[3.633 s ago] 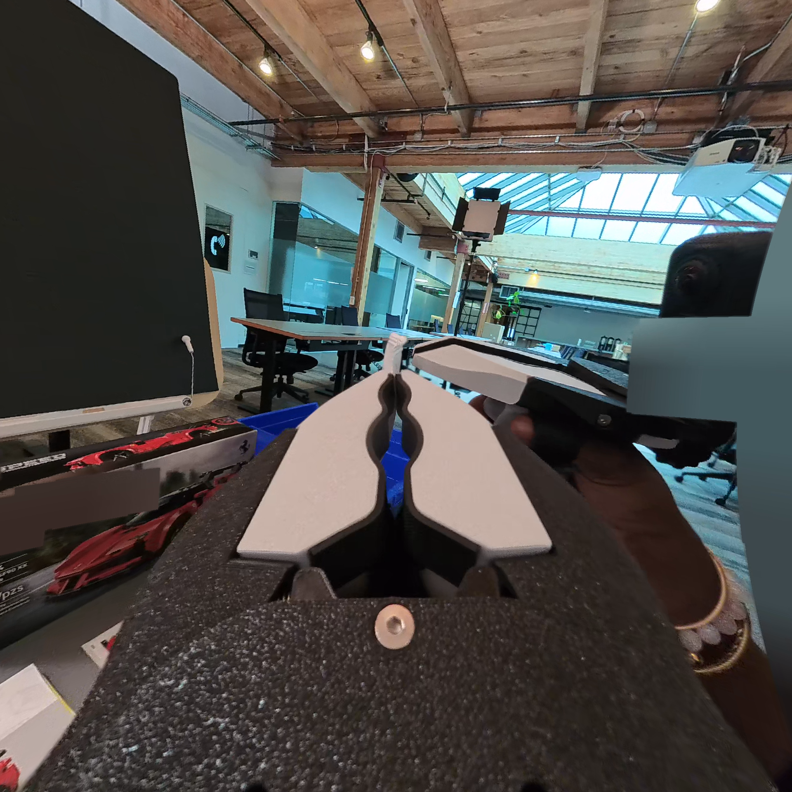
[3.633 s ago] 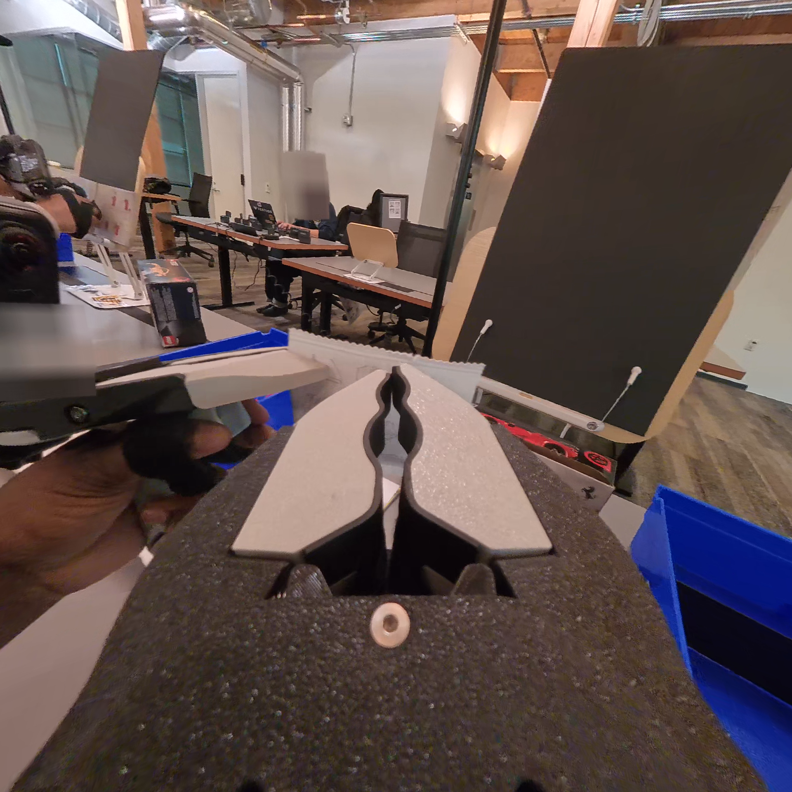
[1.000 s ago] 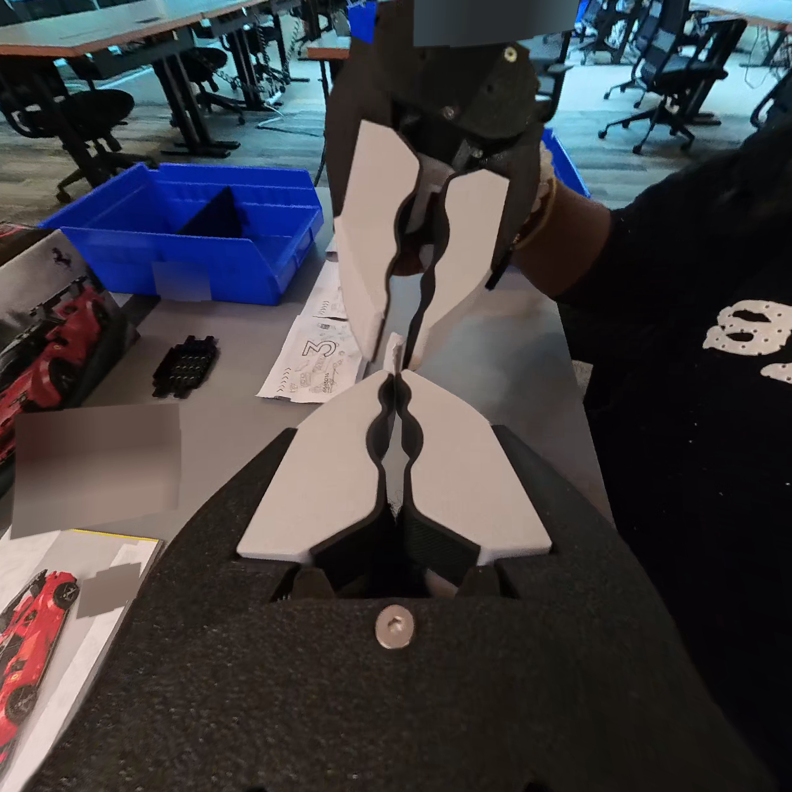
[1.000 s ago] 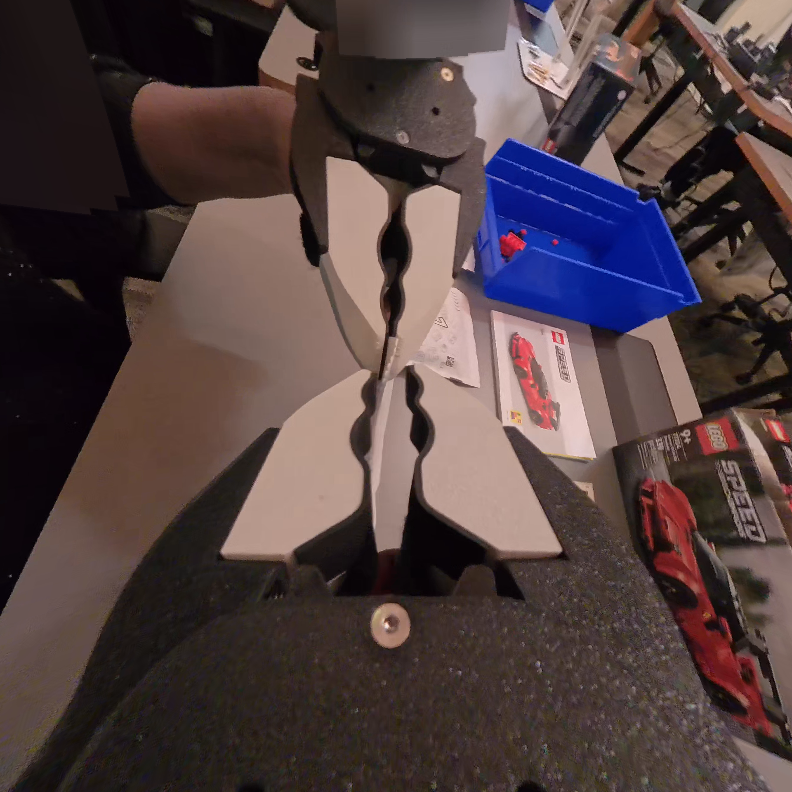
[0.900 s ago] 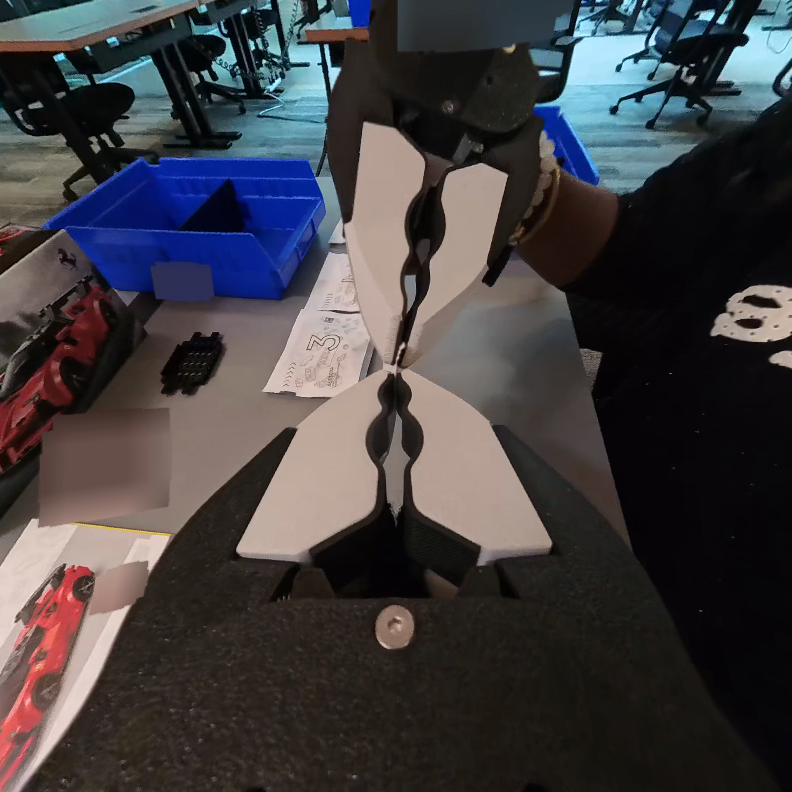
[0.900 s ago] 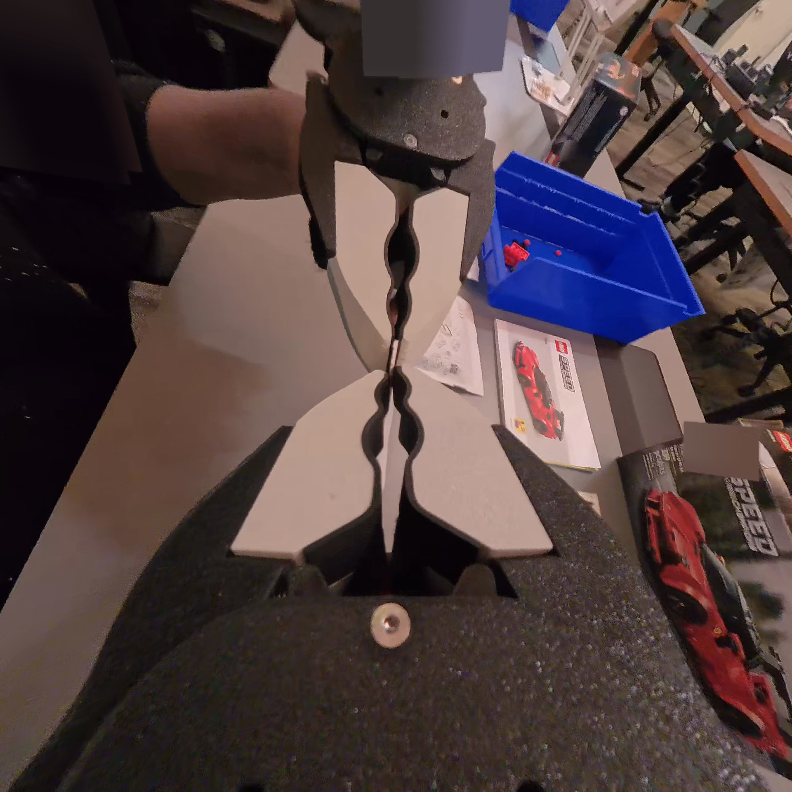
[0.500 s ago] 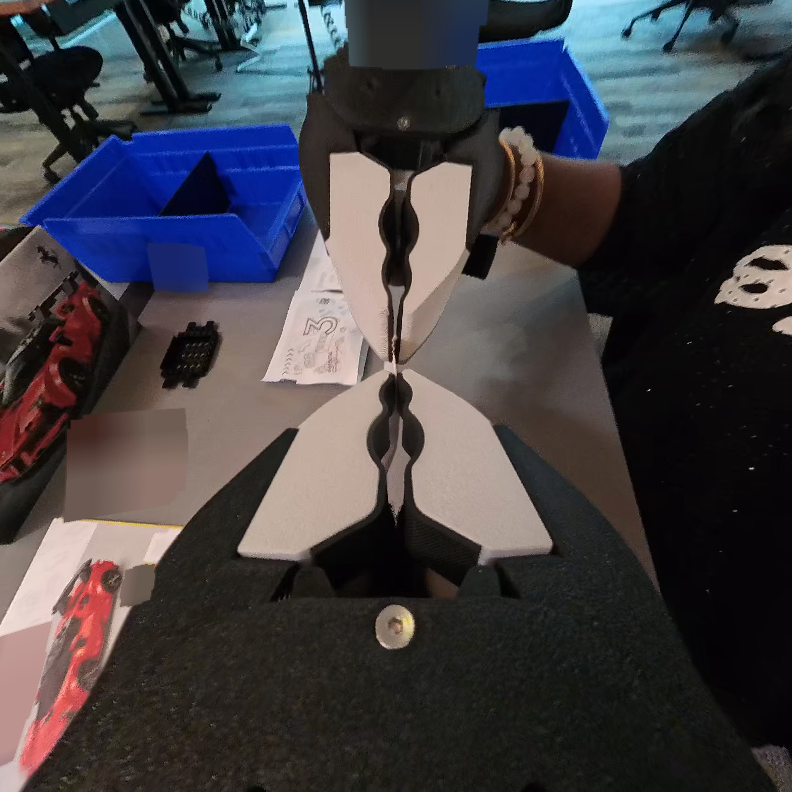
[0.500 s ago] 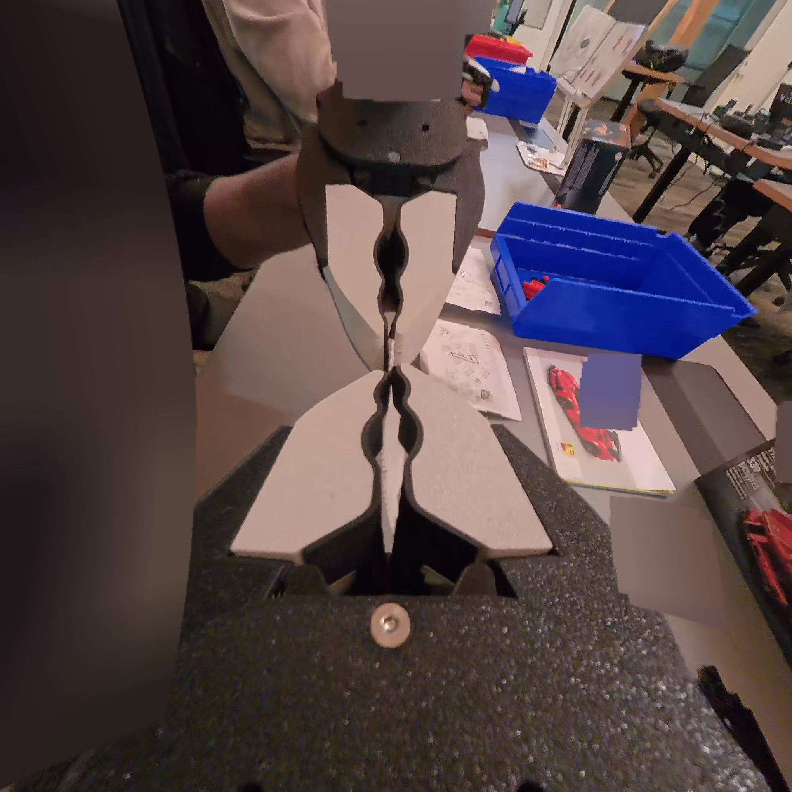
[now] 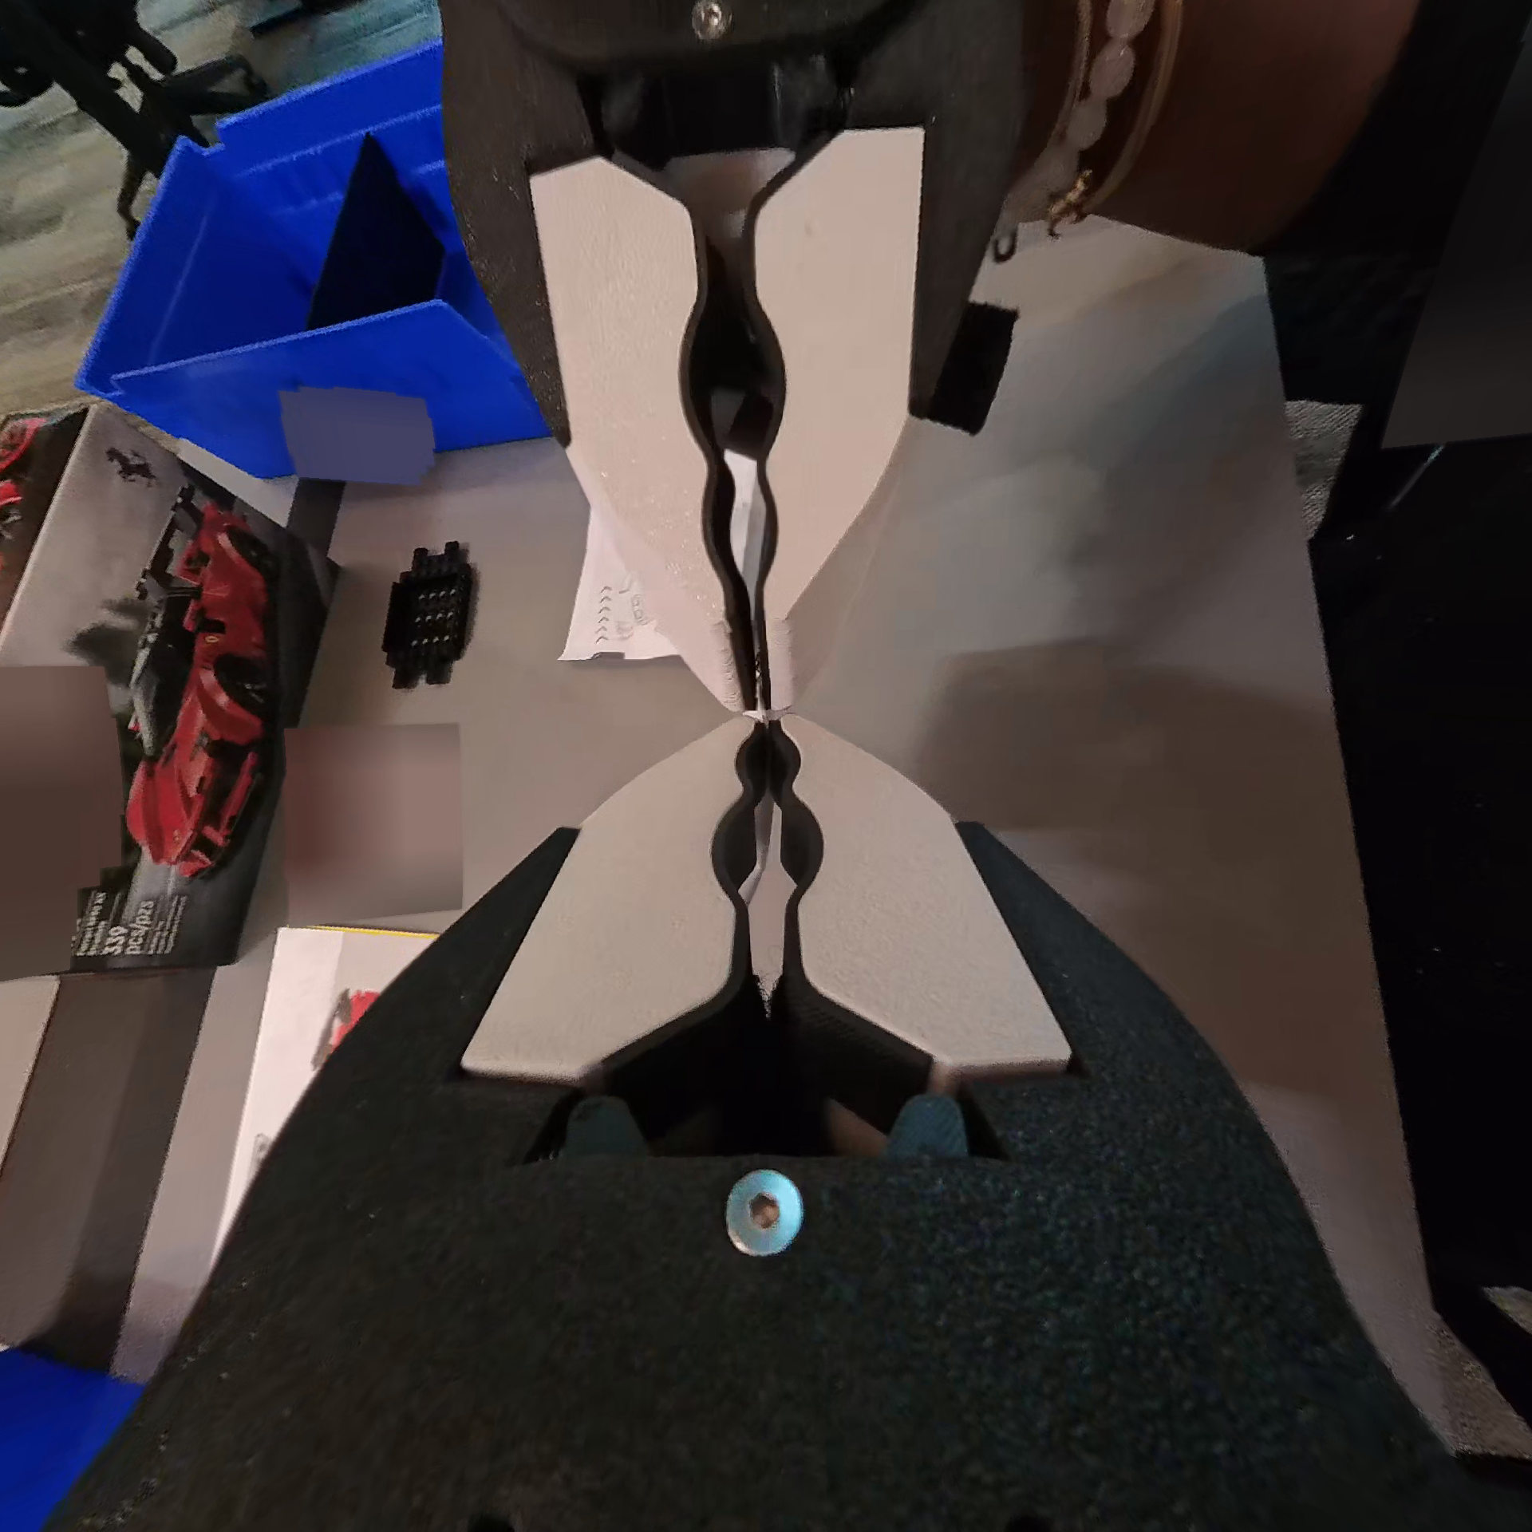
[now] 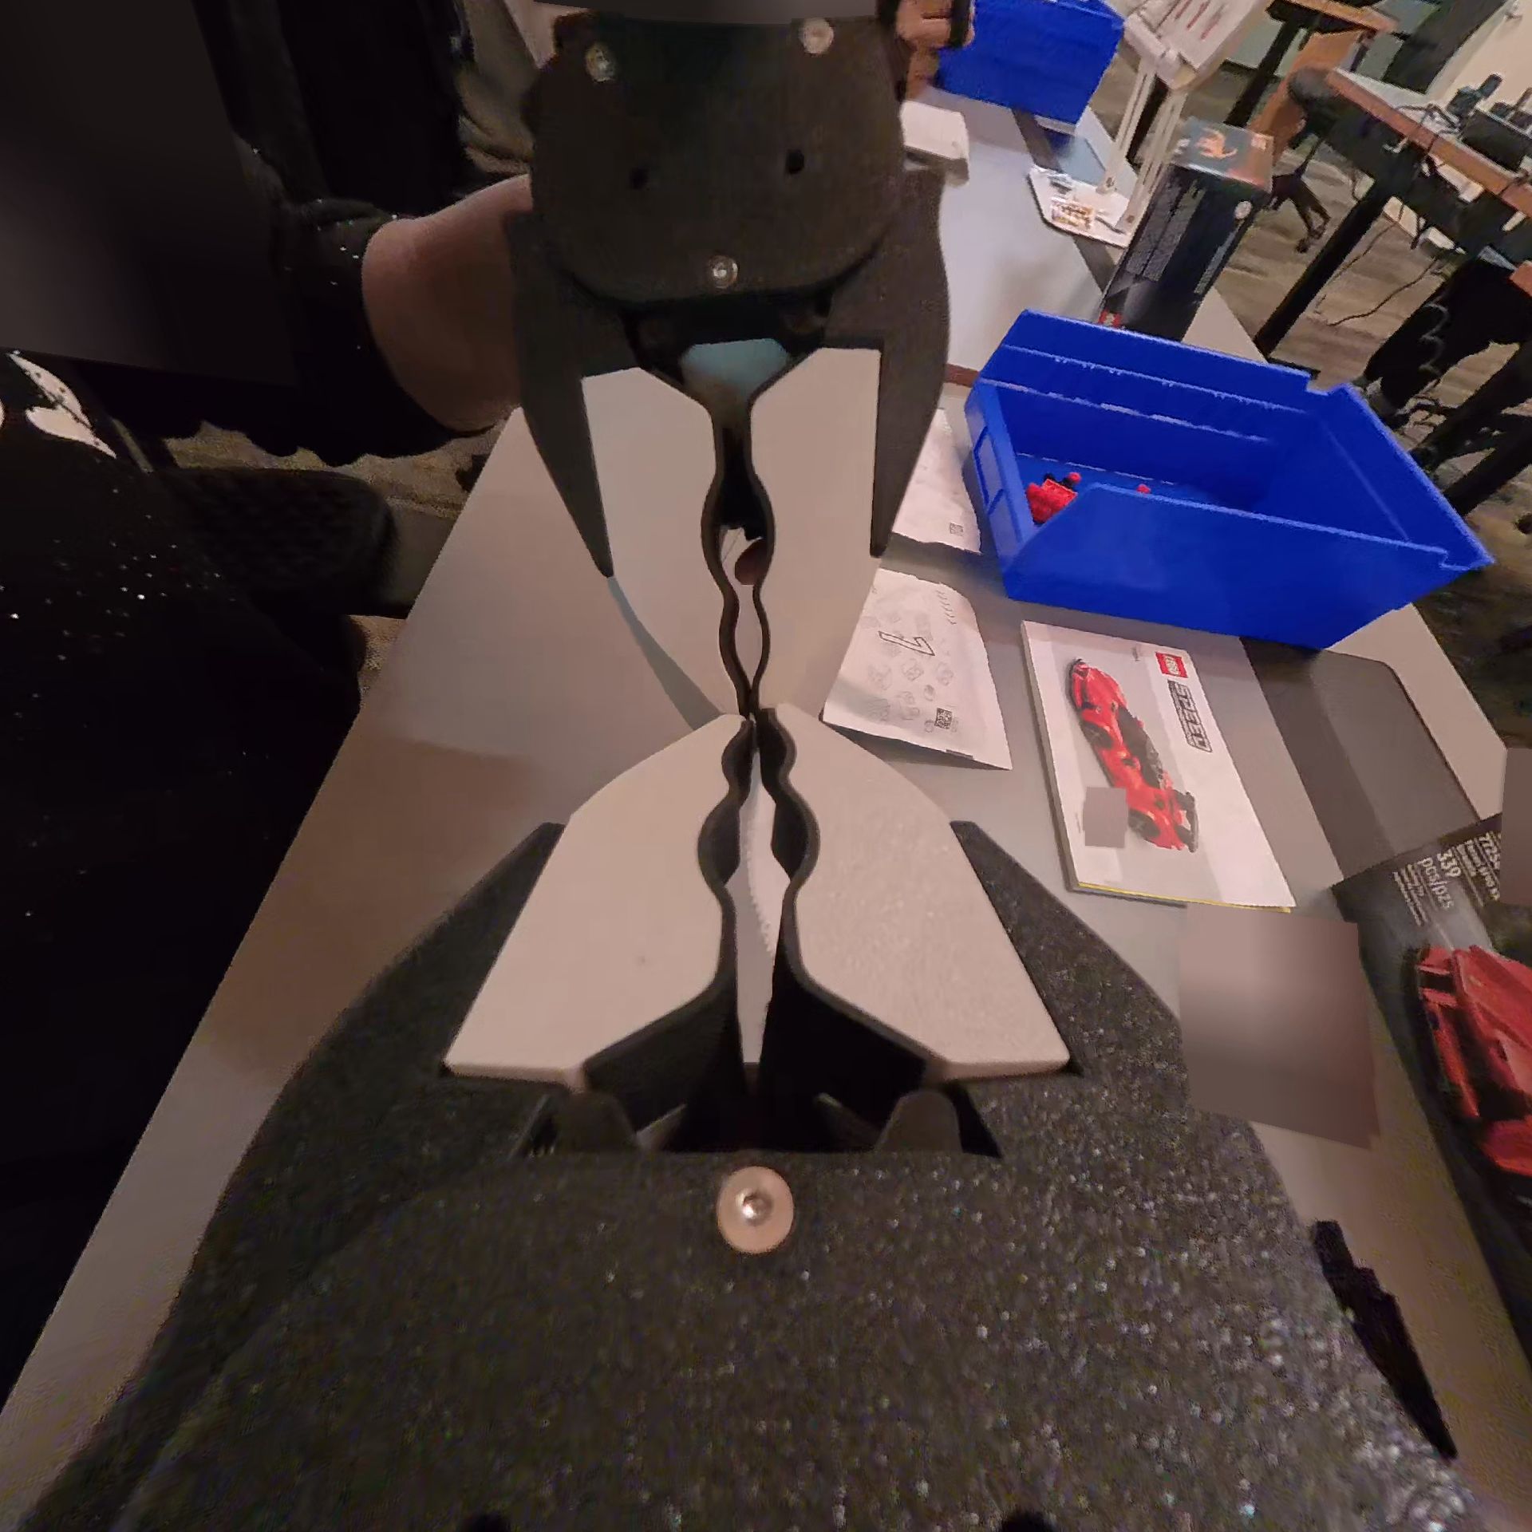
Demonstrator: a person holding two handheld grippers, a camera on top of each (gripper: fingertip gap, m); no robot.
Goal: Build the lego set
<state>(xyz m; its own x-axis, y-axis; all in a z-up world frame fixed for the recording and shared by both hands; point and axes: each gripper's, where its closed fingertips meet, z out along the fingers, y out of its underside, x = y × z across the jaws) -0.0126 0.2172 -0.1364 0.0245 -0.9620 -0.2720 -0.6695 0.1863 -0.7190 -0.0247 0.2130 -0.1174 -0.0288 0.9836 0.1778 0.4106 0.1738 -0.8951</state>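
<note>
The two claws meet tip to tip above the grey bench (image 10: pixel 514 663), each pinched closed on the same thin white paper packet (image 10: pixel 756 879), which runs edge-on between them. The left claw (image 9: pixel 763 723) has its pale fingers (image 9: pixel 663 895) pressed together on one end of the packet, a sliver of white showing just at the tips. The right claw (image 10: pixel 753 719) faces it from the other side, its fingers (image 10: pixel 895 928) likewise clamped, with the packet's serrated edge visible in the slot between them. The packet hangs in the air, clear of the bench, held only by the two claws. A hand with bracelets (image 9: pixel 1102 124) grips the right claw's handle; another hand in a dark sleeve (image 10: pixel 431 307) holds the left one. On the bench lie other white paper packets (image 10: pixel 916 680), one printed with small drawings, and beside it an instruction booklet (image 10: pixel 1152 763) with a red car on its cover. Further along sits a blue bin (image 10: pixel 1227 530) holding a few red pieces. A small black brick assembly (image 9: pixel 431 613) rests on the bench near a boxed set (image 9: pixel 174 663) showing a red car, and another blue bin (image 9: pixel 273 273) stands beyond that.
</note>
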